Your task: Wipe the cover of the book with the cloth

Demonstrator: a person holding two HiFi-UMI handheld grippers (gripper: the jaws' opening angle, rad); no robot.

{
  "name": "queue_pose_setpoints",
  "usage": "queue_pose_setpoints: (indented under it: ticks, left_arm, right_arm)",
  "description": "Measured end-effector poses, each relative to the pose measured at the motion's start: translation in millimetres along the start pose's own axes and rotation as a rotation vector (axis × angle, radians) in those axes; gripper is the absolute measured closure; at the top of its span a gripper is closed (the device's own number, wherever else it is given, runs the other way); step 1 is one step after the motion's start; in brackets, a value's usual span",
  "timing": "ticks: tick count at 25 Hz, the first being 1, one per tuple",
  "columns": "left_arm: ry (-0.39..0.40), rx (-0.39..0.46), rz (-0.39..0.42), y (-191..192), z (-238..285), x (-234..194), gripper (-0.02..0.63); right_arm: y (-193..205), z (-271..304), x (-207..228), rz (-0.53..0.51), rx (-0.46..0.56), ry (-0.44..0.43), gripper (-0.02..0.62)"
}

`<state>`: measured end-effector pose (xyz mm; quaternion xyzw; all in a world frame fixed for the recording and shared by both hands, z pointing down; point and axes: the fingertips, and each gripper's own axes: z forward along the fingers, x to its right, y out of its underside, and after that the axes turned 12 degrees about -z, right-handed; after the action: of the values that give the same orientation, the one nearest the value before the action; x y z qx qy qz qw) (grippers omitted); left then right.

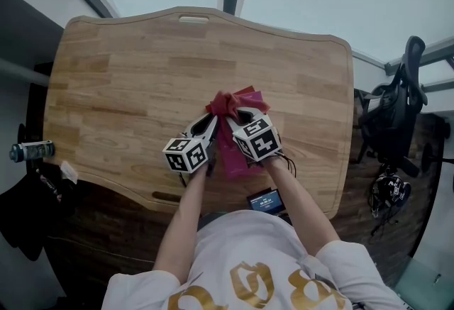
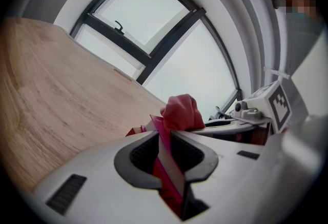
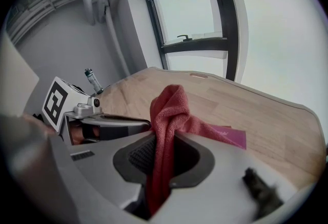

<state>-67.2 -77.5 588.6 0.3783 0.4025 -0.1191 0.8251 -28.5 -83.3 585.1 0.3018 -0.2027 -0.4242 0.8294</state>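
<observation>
Two grippers met over the near middle of the wooden table (image 1: 128, 89); the left gripper (image 2: 165, 138) was clamped on the edge of the magenta book (image 2: 164, 160), which sat between both tools; the right gripper (image 3: 163, 148) was clenched on the red cloth (image 3: 166, 107), bunched over the book's far end.

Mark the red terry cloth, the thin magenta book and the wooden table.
red terry cloth (image 3: 166, 107), right gripper view, on its bunched top fold.
thin magenta book (image 3: 230, 137), right gripper view, on the bare cover corner.
wooden table (image 1: 128, 89), head view, on bare planks at left.
</observation>
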Motion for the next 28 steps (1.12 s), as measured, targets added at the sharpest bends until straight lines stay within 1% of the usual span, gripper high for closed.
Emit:
queue_pose_setpoints:
  ticks: [3,12,21,24,28]
  left_arm:
    - [-0.005,-0.001,0.006,-0.5,-0.1,-0.2,0.529]
    - [-0.046,0.002,0.073,-0.5,-1.0,1.0,0.529]
    - [-0.07,-0.001,0.08,-0.8,-0.7,1.5,0.529]
    - [-0.074,0.003,0.078,-0.7,-1.6,0.9,0.529]
    - [-0.085,0.001,0.101,-0.4,-1.3,2.1,0.529]
  right_arm:
    - [0.8,-0.5,-3.6,-0.01,0.005,0.001,0.526]
    - [7.5,-5.8,-16.1,-0.032,0.007,-0.01,0.526]
    - [14.1,-12.5,-25.5,-0.045,0.009,-0.018,0.526]
    - [18.3,-15.5,-32.8,-0.041,0.004,-0.033,0.526]
    - [23.2,-20.2,-39.6,-0.047,0.002,-0.044,0.526]
